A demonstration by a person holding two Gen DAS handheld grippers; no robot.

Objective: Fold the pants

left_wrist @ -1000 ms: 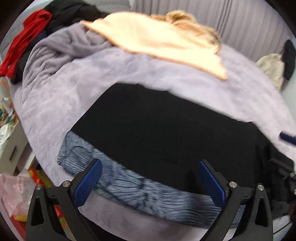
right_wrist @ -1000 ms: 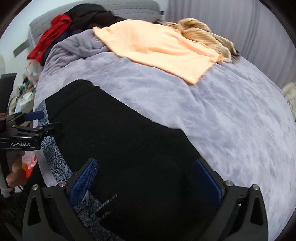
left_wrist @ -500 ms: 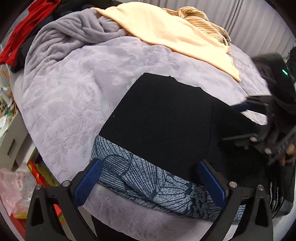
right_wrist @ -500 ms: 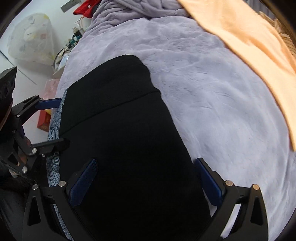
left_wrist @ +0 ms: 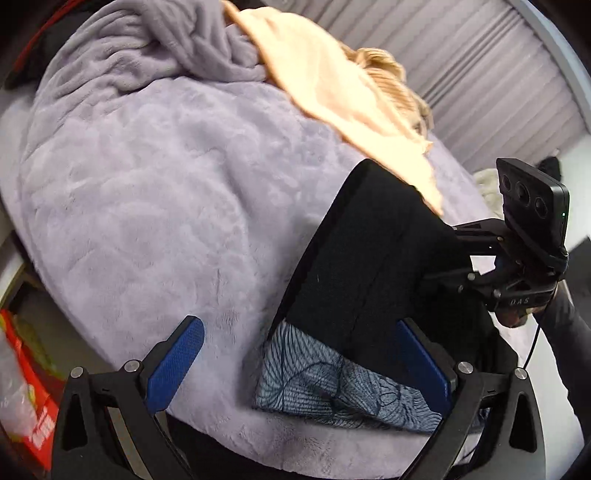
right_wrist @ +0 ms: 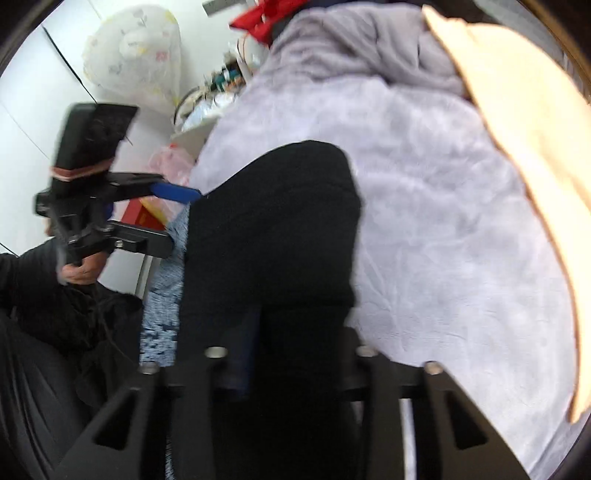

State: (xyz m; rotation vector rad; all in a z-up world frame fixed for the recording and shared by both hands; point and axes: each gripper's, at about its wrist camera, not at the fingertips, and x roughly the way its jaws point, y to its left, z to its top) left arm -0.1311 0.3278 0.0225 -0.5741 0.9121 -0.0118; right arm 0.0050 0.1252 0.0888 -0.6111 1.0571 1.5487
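Observation:
Black pants (left_wrist: 369,273) with a blue patterned waistband (left_wrist: 332,384) lie on a lilac blanket (left_wrist: 155,192). My left gripper (left_wrist: 299,362) is open, its blue pads either side of the waistband end, one pad (left_wrist: 177,358) over the blanket. My right gripper (right_wrist: 255,354) is shut on the black cloth of the pants (right_wrist: 273,229); it also shows in the left wrist view (left_wrist: 480,254) at the pants' far right edge. The left gripper appears in the right wrist view (right_wrist: 162,218), open at the waistband.
A peach cloth (left_wrist: 332,85) and a tan knit garment (left_wrist: 391,70) lie at the back of the bed. Red clothing (right_wrist: 266,18) sits at the head. A red box (left_wrist: 29,406) and clutter stand on the floor left of the bed.
My right gripper has closed on the black pants cloth. Both views have swung; the pants now lie further right in the left wrist view, and the left gripper stays open.

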